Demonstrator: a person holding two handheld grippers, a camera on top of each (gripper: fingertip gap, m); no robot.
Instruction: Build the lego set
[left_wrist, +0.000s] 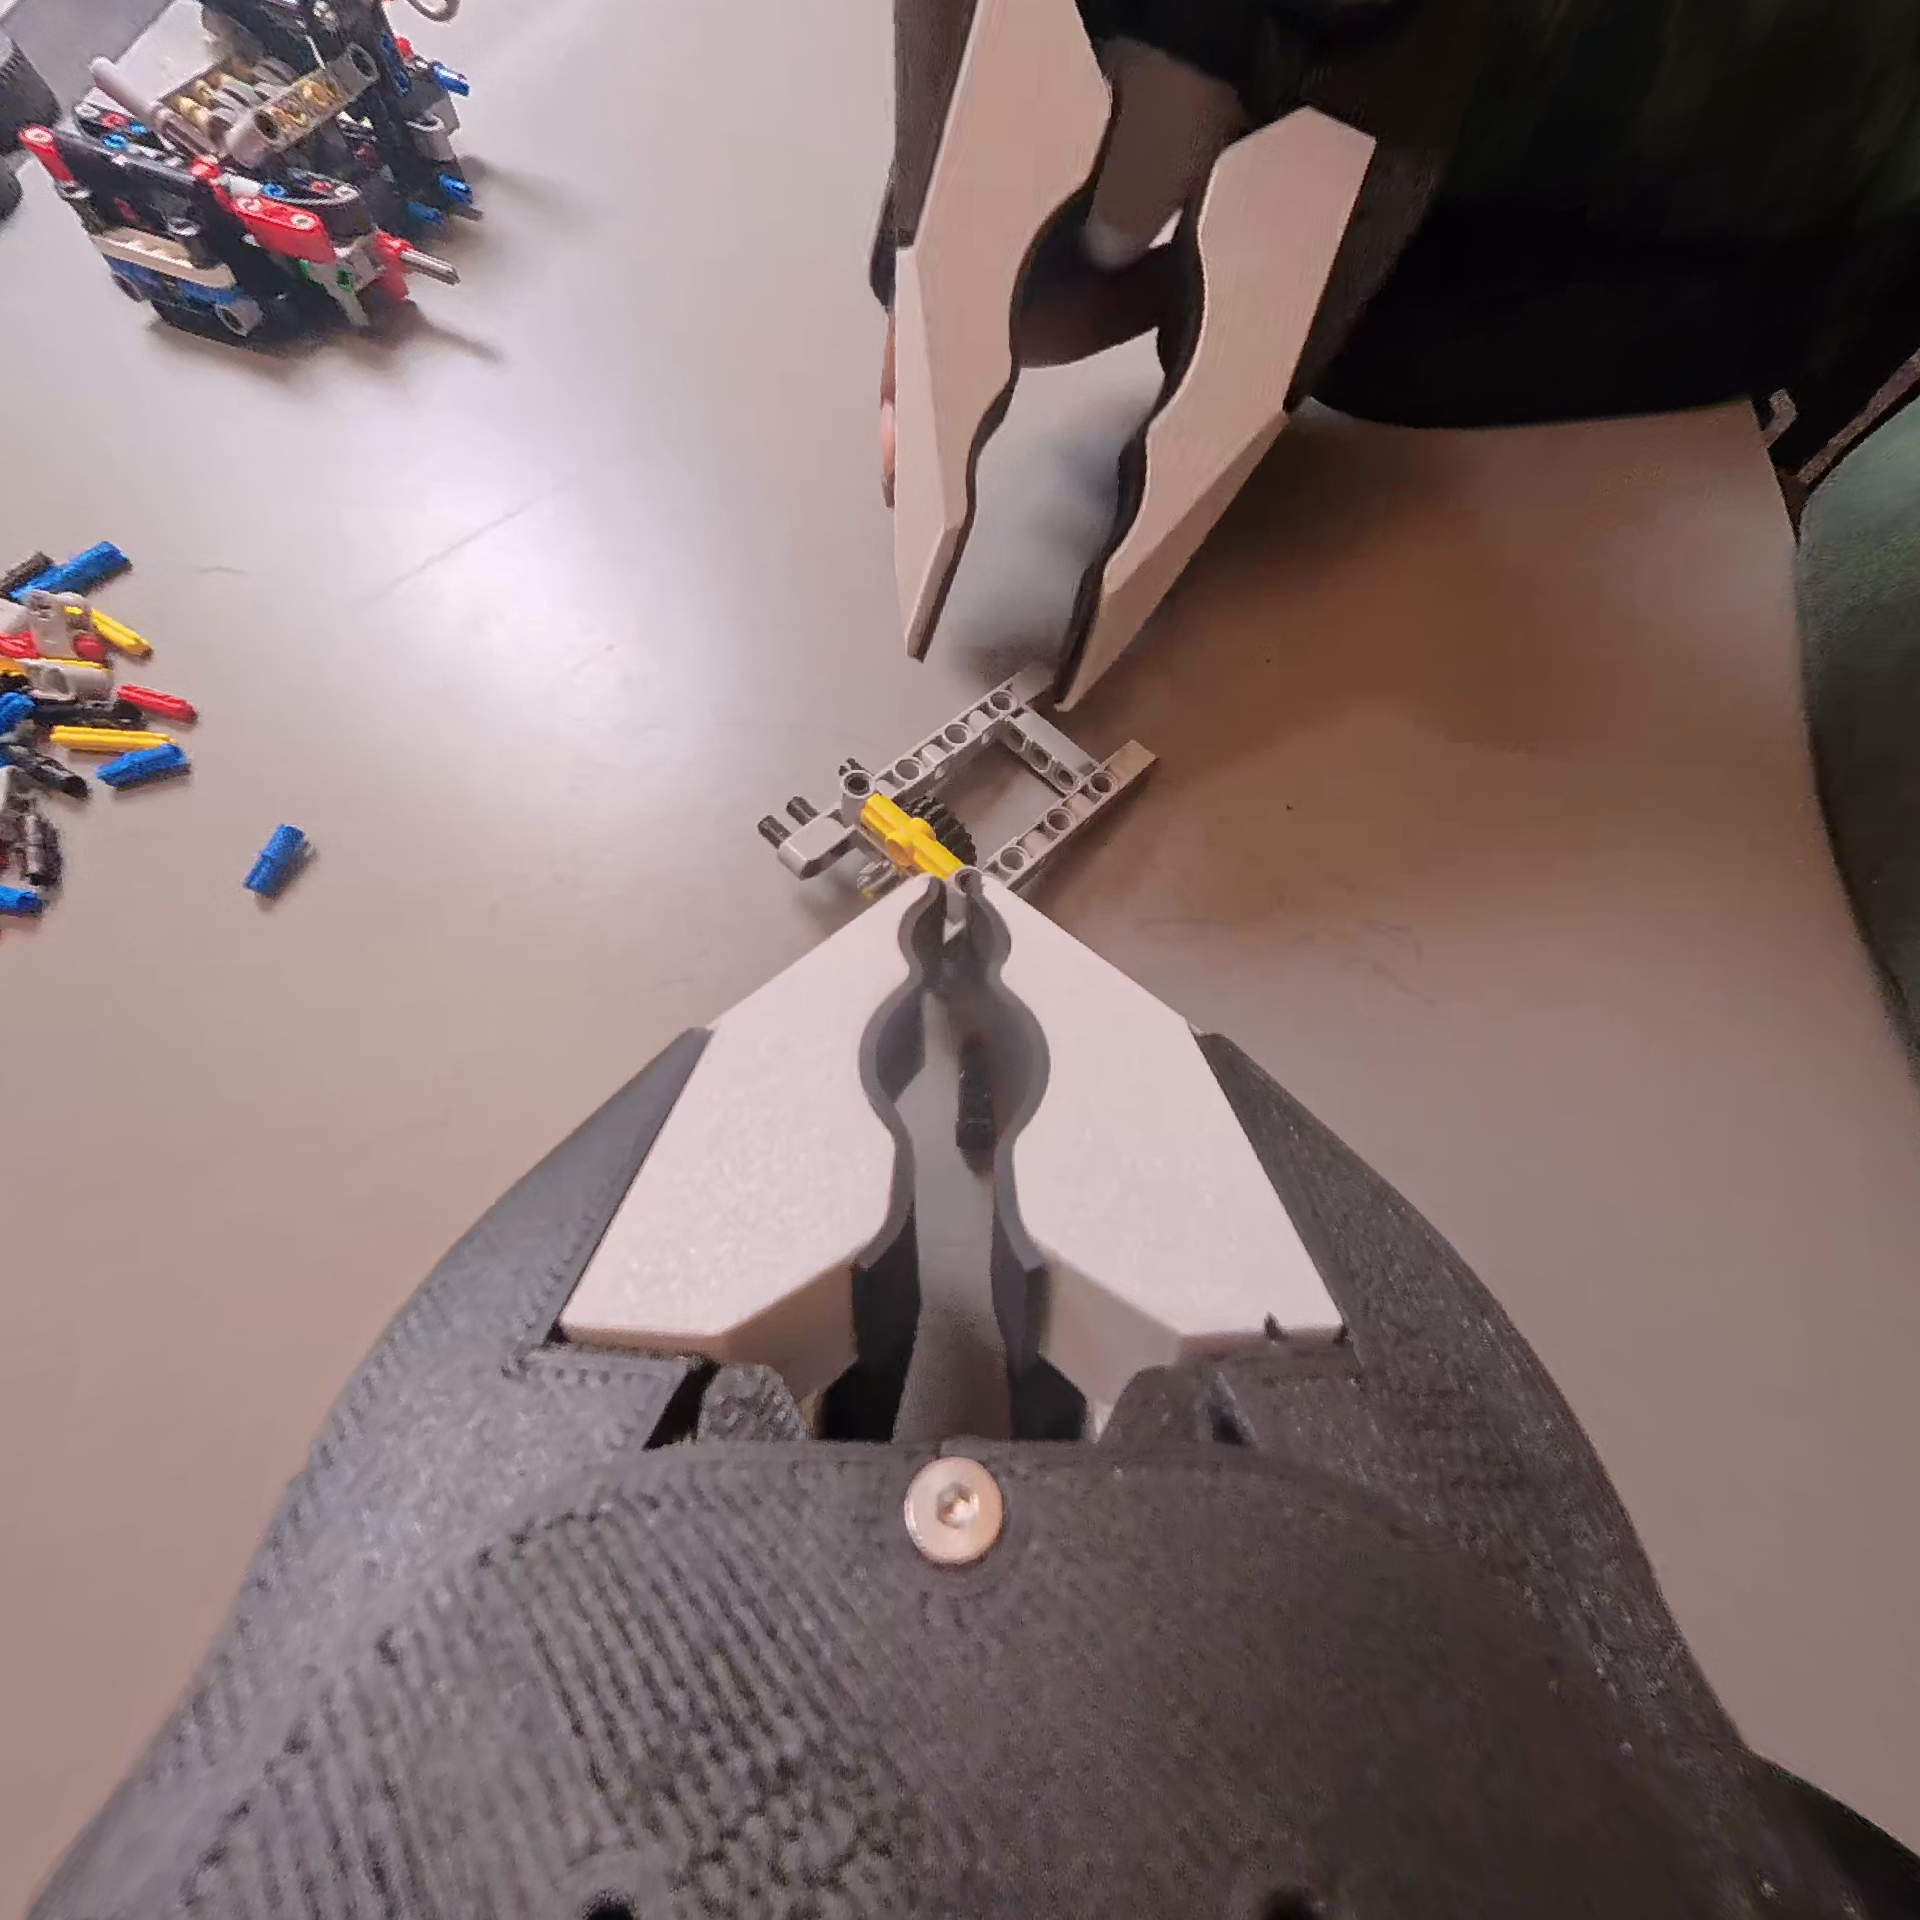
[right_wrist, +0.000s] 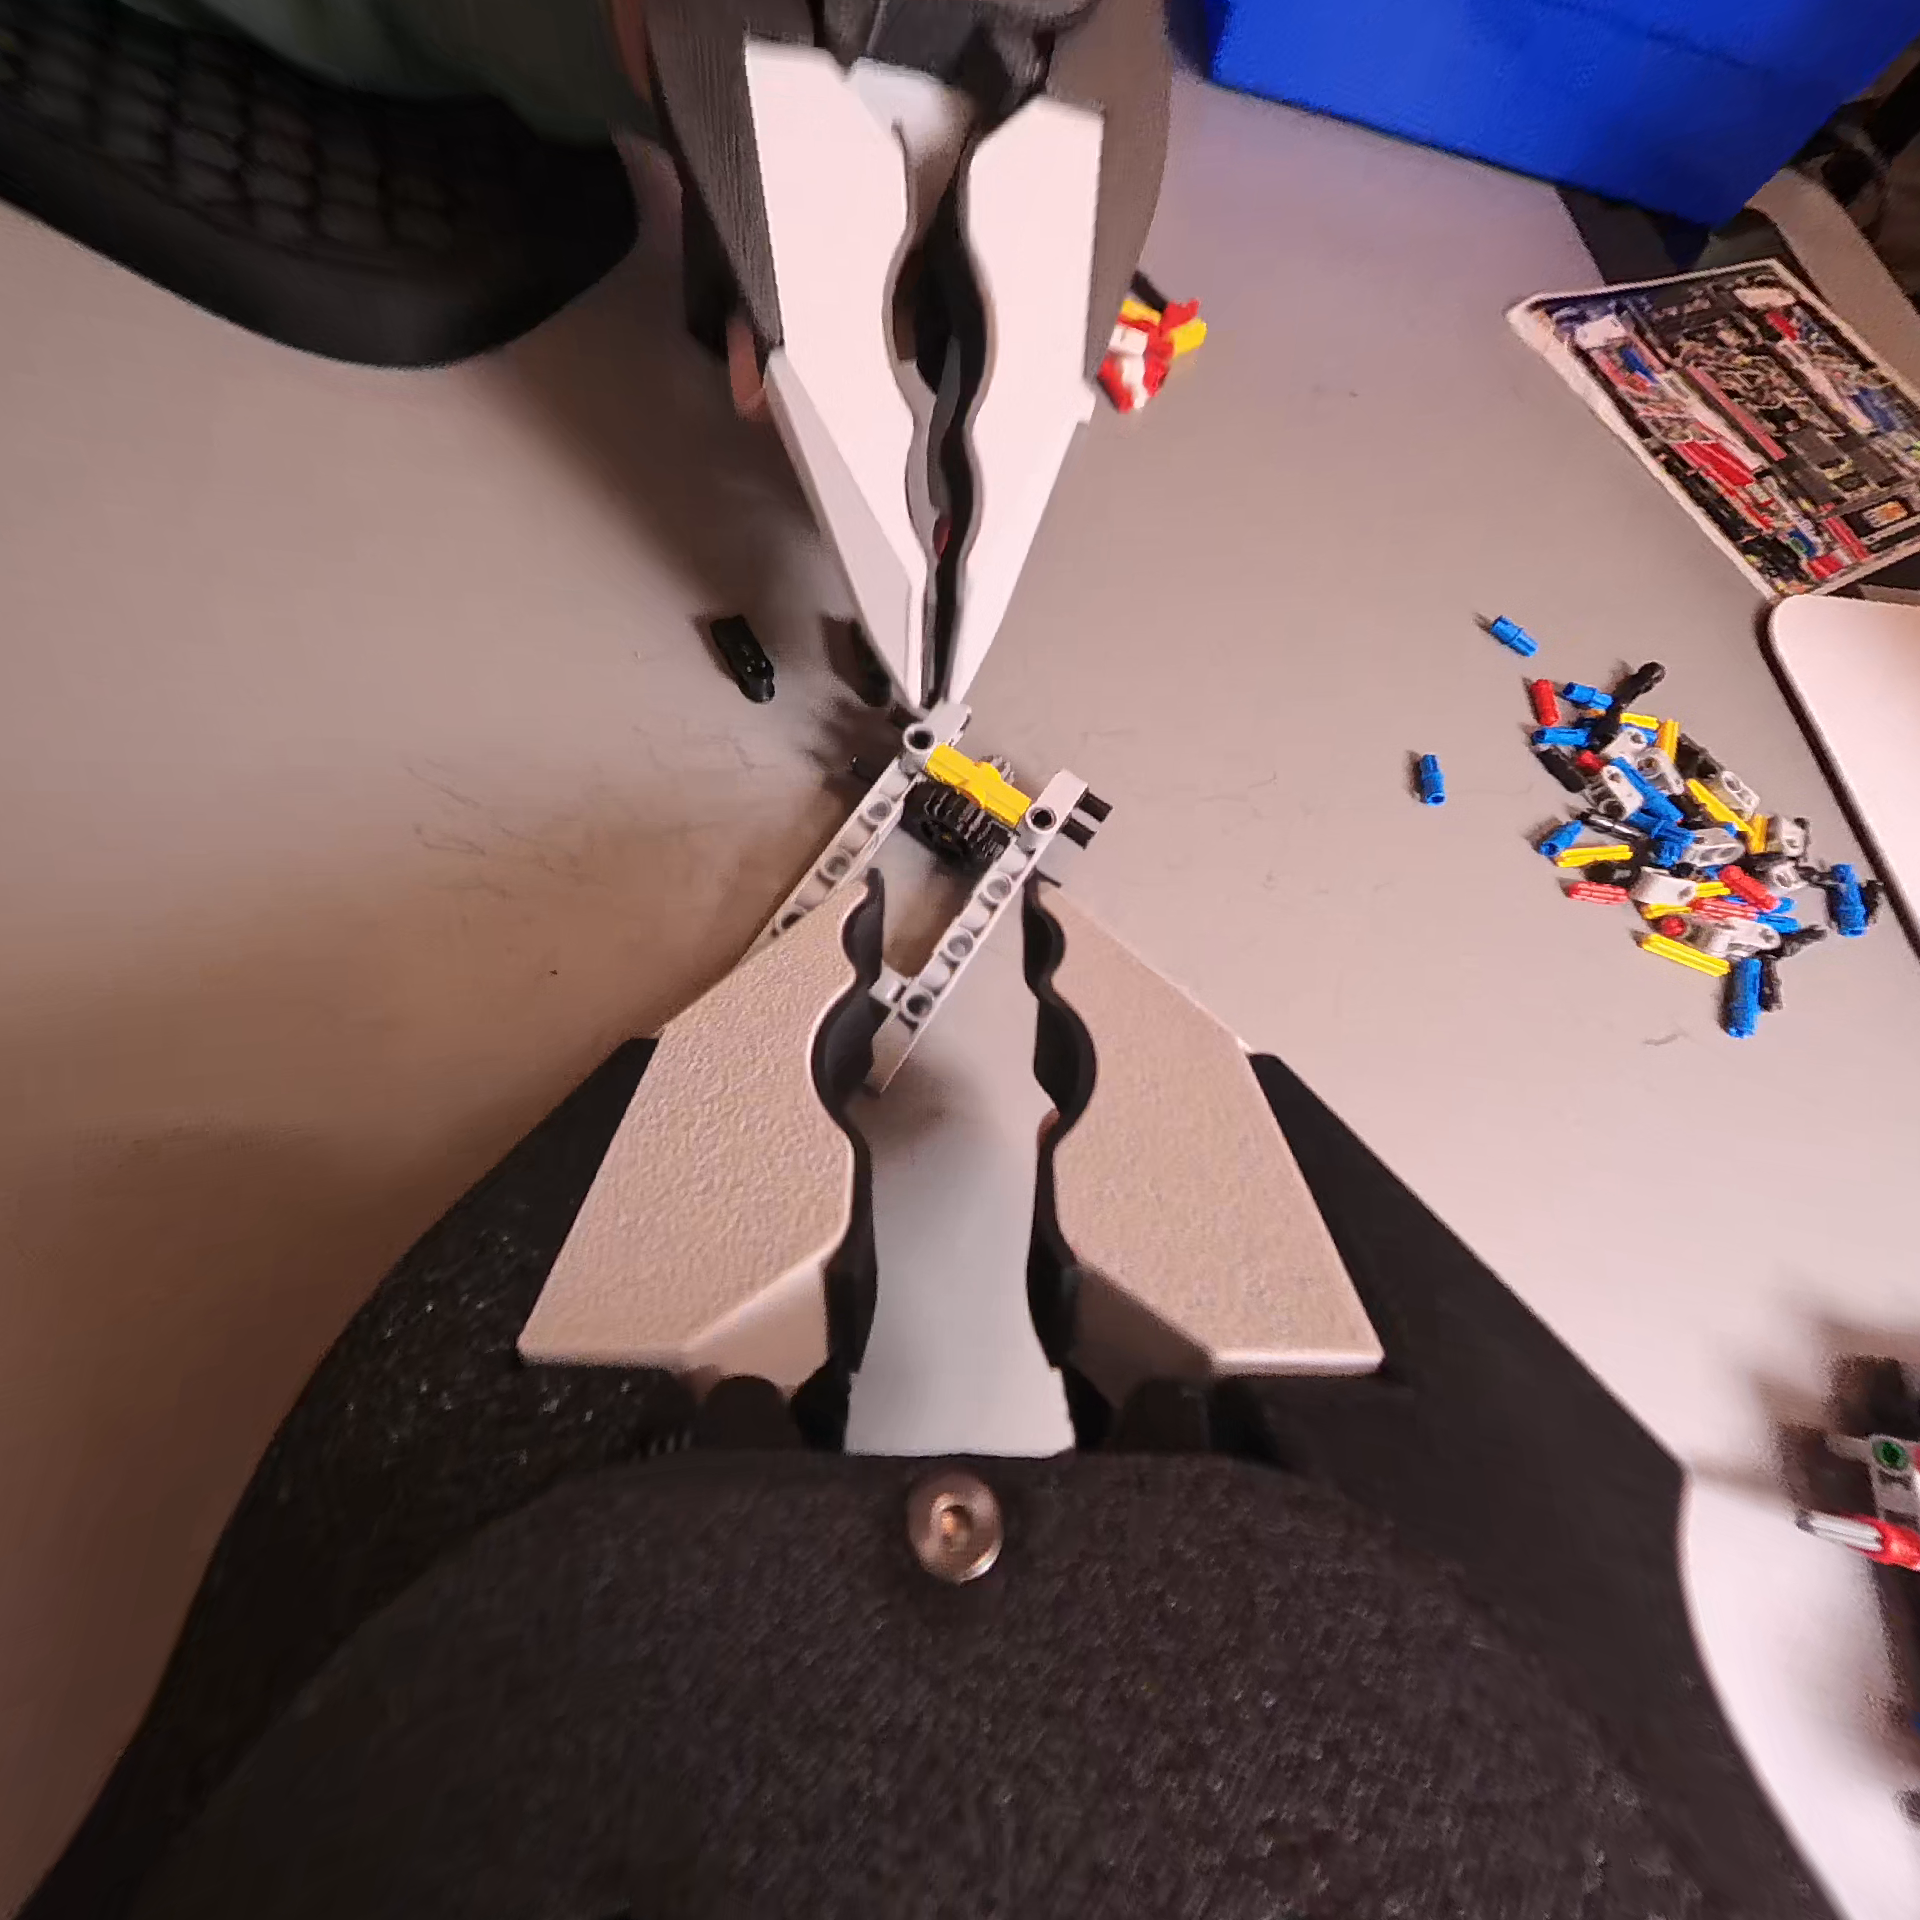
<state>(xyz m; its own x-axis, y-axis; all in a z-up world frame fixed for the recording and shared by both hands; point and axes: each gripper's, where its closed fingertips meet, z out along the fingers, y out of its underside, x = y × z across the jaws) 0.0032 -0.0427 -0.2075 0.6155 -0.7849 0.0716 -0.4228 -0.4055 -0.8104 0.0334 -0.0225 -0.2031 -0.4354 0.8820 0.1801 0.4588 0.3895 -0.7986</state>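
A grey open lego frame (left_wrist: 1055, 823) lies flat on the table, with a yellow connector (left_wrist: 899, 831) and a black gear (left_wrist: 951, 821) across one end. My left gripper (left_wrist: 951, 891) is shut on the frame's corner by the yellow piece; it also shows in the right wrist view (right_wrist: 935, 696). My right gripper (right_wrist: 954, 888) is open and astride the frame's (right_wrist: 966, 930) other end, its left finger over one beam. In the left wrist view the right gripper (left_wrist: 997, 670) touches that end with one fingertip. The yellow connector (right_wrist: 971, 774) and the gear (right_wrist: 951, 821) lie between the two grippers.
A pile of loose coloured pins and connectors (right_wrist: 1683, 852) lies to the right, and a built lego assembly (left_wrist: 249, 187) stands farther off. An instruction booklet (right_wrist: 1745, 416) and a blue bin (right_wrist: 1558, 83) are at the back. Two loose black pins (right_wrist: 743, 655) lie beside the left gripper. The tips of one gripper are about 5 centimeters away from the tips of the other.
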